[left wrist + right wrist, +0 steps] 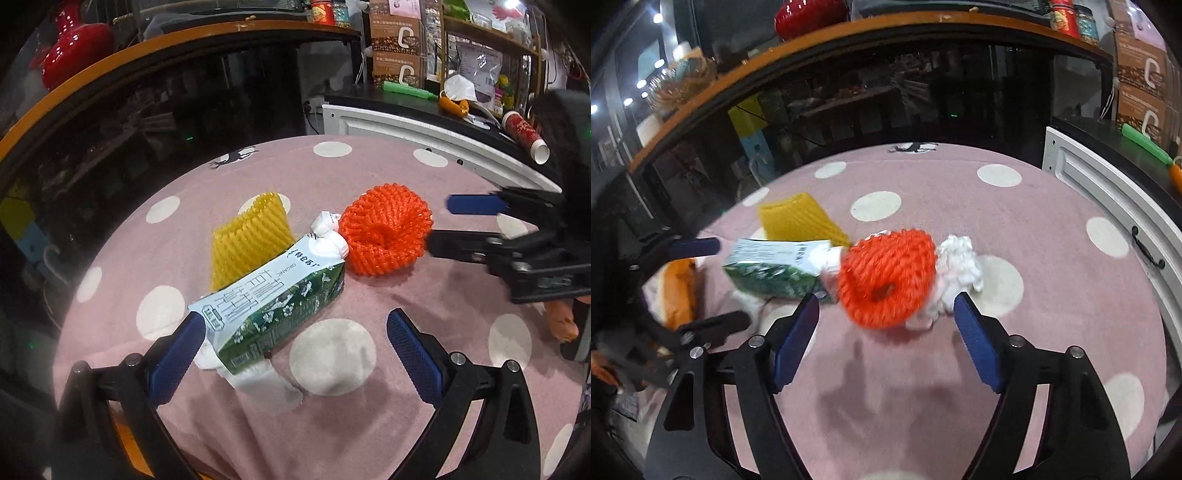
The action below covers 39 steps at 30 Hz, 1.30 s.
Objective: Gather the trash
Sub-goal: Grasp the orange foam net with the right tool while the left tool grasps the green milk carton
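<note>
Orange foam fruit net (886, 277): light, squashy, probably springy; pinch across rim. At twelve o'clock of my right fingers (886, 321), released, empty.

Cluttered shop or home storeroom, stacked product cartons (396, 44), goods-laden shelves (487, 33), glass-fronted cabinet (184, 92), polka-dot tablecloth (424, 306)

The green-and-white carton (273, 295), lying at centre frame in the left wrist view, carries the word "ORGANIC" beside large Chinese characters. At upper right, two stacked brown boxes (397, 48) each show a large white "C". Nothing else can be read.
</note>
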Tool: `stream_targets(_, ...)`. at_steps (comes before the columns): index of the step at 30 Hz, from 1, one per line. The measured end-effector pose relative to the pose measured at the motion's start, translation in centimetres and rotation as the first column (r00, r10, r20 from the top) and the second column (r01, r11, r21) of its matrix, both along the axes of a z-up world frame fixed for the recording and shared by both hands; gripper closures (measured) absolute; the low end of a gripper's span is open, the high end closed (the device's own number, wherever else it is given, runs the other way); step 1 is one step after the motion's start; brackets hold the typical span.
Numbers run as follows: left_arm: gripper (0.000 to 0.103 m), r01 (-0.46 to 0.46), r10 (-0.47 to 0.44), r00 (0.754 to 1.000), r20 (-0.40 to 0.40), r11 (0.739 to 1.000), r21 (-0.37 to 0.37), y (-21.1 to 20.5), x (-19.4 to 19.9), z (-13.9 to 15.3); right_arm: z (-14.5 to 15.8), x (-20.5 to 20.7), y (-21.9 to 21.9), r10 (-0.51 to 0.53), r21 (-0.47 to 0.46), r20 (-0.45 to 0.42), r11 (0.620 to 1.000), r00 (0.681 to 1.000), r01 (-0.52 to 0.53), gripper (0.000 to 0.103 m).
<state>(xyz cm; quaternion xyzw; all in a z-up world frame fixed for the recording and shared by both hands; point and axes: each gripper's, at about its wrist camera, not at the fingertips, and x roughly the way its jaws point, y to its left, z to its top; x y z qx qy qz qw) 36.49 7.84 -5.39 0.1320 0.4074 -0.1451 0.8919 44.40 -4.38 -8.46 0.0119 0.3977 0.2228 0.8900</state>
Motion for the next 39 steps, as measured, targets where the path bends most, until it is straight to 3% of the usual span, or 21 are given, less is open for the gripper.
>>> stream_targets(1,0.006,0.005,-0.004,1.0,-0.002,1.0,0.013,-0.1,0.2,0.0,-0.5,0.9,0.4,-0.008,-0.019,-0.01,1.0,1.0,0.008,0.045)
stream_targets(3,0.006,0.017,-0.017,1.0,-0.011,0.999,0.037,-0.2,0.7,-0.2,-1.6,2.1,1.1,-0.019,-0.039,-0.039,0.999,0.999,0.018,0.092)
stream_targets(9,0.006,0.127,-0.123,0.992,-0.039,0.98,0.151,-1.5,2.1,-0.4,-0.9,0.2,-0.2,0.003,0.009,-0.009,1.0,1.0,-0.003,0.092)
stream_targets(12,0.006,0.19,-0.175,0.98,-0.09,0.962,0.197,-2.5,3.1,-1.0,0.0,-1.5,-1.3,0.026,0.024,0.008,0.999,1.0,-0.027,0.092)
stream_targets(19,0.023,0.263,-0.213,0.961,-0.175,0.899,0.35,-4.6,5.5,-4.2,1.5,-6.0,-3.6,0.052,0.038,0.028,0.998,0.998,-0.053,0.092)
stream_targets(25,0.036,0.246,-0.206,0.968,-0.143,0.885,0.395,-5.3,6.3,-4.8,1.6,-8.8,-5.0,0.045,0.033,0.045,0.998,0.998,-0.047,0.092)
stream_targets(32,0.043,0.175,-0.174,0.984,-0.026,0.946,0.274,-5.1,4.2,-1.6,1.5,-10.6,-7.1,0.006,0.077,0.032,0.997,0.999,-0.009,0.092)
stream_targets(39,0.044,0.054,-0.061,0.992,0.114,0.997,0.061,-3.9,-0.6,1.9,1.8,-12.9,-8.4,-0.018,0.101,0.043,0.995,0.999,0.014,0.092)
